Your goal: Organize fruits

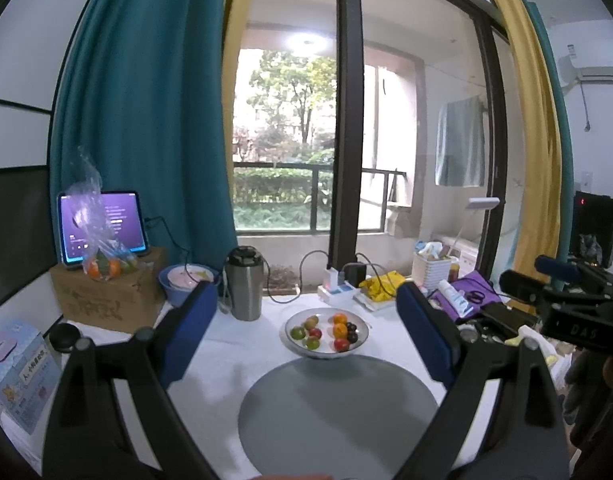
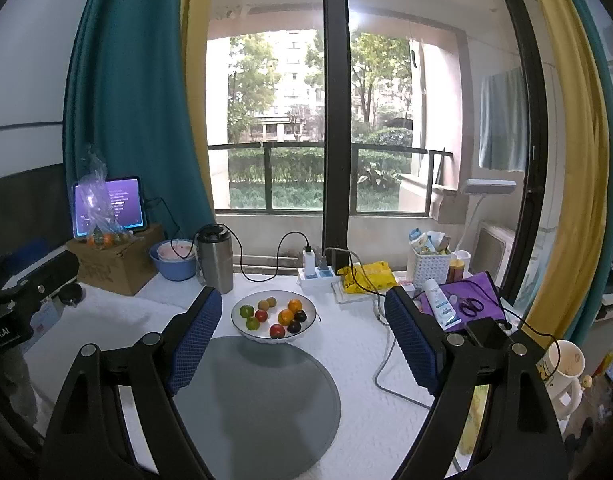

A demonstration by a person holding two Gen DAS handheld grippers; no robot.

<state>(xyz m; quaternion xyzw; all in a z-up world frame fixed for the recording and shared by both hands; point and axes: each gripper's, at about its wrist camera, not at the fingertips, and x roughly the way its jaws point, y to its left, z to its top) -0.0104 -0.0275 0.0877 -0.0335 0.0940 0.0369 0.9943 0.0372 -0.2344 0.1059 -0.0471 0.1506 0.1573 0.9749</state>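
A white bowl [image 1: 326, 354] [image 2: 266, 340] stands mid-table on a white cloth, just behind a round grey mat [image 1: 338, 412] [image 2: 258, 400]. It holds several small fruits: oranges [image 2: 294, 305], green ones [image 2: 246, 311], red ones [image 2: 277, 331], dark plums [image 2: 300, 315] and brown kiwis [image 2: 262, 304]. My left gripper [image 1: 306, 294] hovers above the mat, open and empty, with the bowl framed between its blue pads [image 1: 190, 332]. My right gripper [image 2: 302, 300] is likewise open and empty, short of the bowl. Each gripper shows at the edge of the other's view.
A steel flask [image 2: 215, 260] and a blue basin [image 2: 173, 260] stand back left beside a cardboard box [image 1: 106, 300] carrying a tablet and a plastic bag of fruit [image 1: 102, 260]. A power strip [image 2: 318, 274], yellow bag, white basket [image 2: 428, 266], purple pouch and trailing cable [image 2: 386, 360] crowd the right.
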